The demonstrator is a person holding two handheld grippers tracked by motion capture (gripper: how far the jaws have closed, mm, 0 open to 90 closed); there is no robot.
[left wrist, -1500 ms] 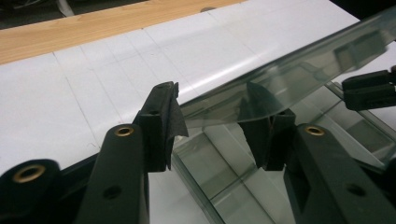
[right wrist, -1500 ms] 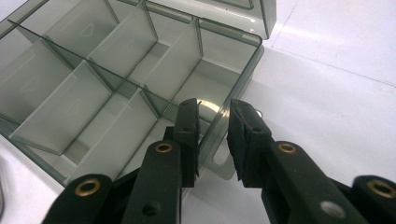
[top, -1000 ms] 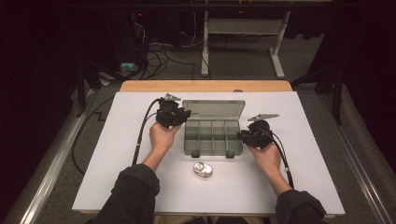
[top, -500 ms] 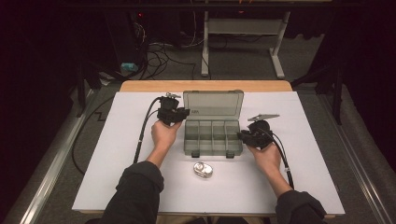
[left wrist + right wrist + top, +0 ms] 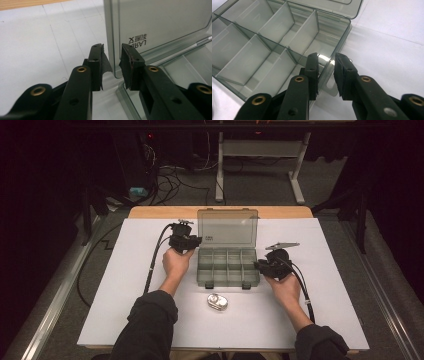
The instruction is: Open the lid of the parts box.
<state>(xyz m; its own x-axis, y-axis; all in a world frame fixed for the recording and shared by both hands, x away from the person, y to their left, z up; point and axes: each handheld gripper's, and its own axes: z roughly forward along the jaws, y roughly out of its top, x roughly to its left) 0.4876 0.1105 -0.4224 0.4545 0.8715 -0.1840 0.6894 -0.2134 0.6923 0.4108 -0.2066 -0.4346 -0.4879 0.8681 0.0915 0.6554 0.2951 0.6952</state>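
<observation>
Left black two-jaw gripper, its jaws clenched on the left edge of the upright clear lid, just after closing. Centre: translucent grey plastic compartment box on the white table sheet, a small shiny metal object lying near its front. Right black two-jaw gripper straddles the box's right wall; whether its pads press cannot be told.
</observation>
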